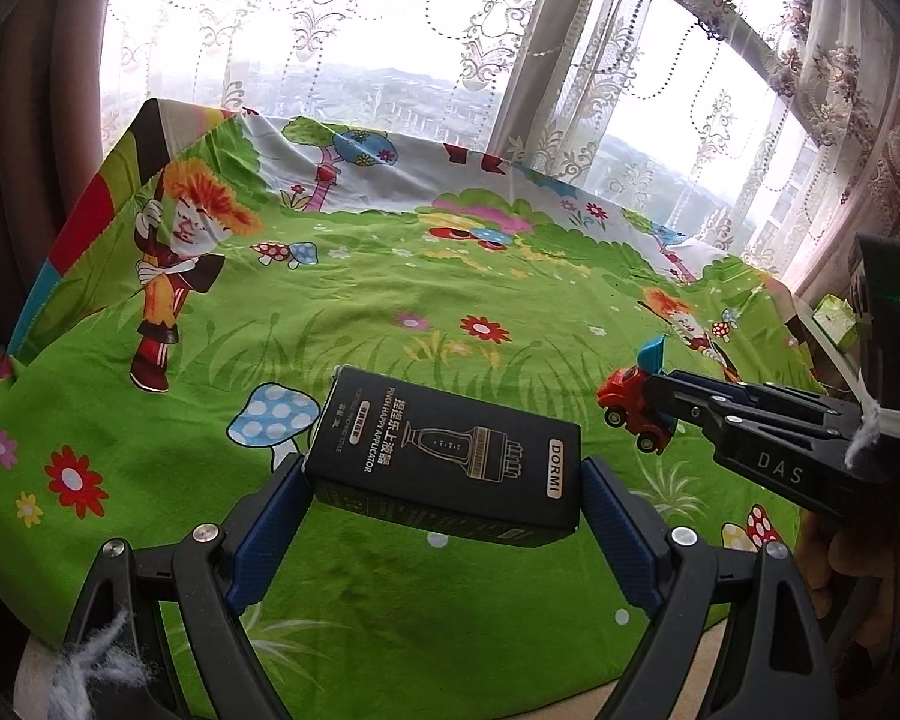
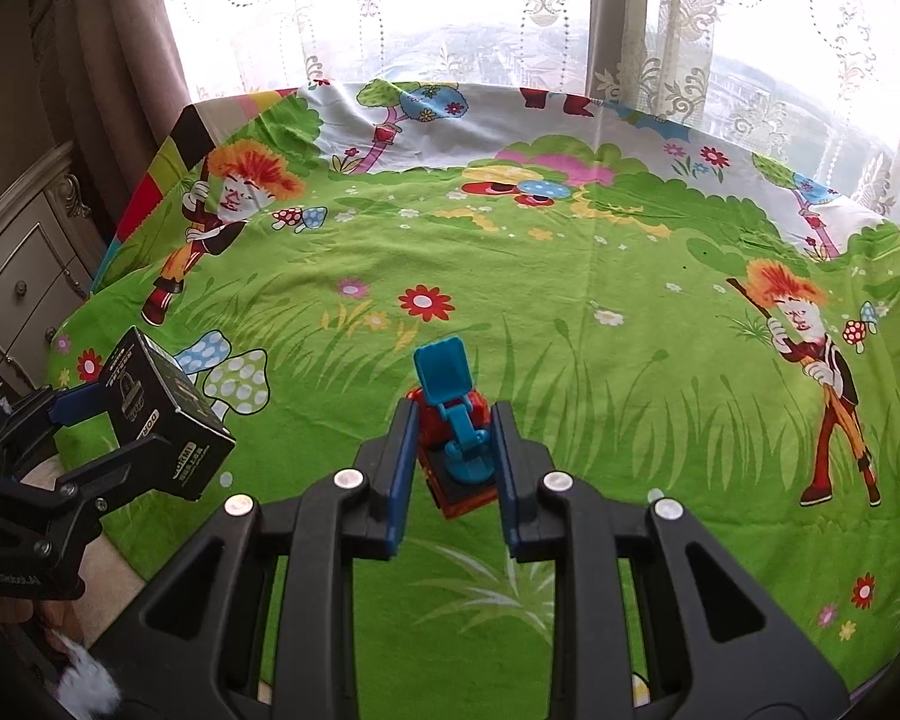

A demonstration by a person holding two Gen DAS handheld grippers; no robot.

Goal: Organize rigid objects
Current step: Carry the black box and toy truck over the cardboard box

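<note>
A black DORMI carton (image 1: 444,456) hangs above the green cartoon cloth (image 1: 390,312), and my left gripper (image 1: 444,480) is shut on its two short ends. In the right wrist view the same carton (image 2: 162,414) shows at the left, held by that gripper (image 2: 111,426). A red toy truck with a blue scoop (image 2: 456,420) sits between the blue pads of my right gripper (image 2: 453,450), which is shut on it above the cloth (image 2: 570,300). The left wrist view shows the truck (image 1: 636,402) at the tip of the right gripper (image 1: 660,405), to the right of the carton.
The cloth covers a round table that ends at lace curtains (image 1: 390,30) and a window behind. A pale carved drawer cabinet (image 2: 24,276) stands off the table's left side. A small green box (image 1: 834,318) lies past the table's right edge. A person's hand (image 1: 858,564) grips the right tool.
</note>
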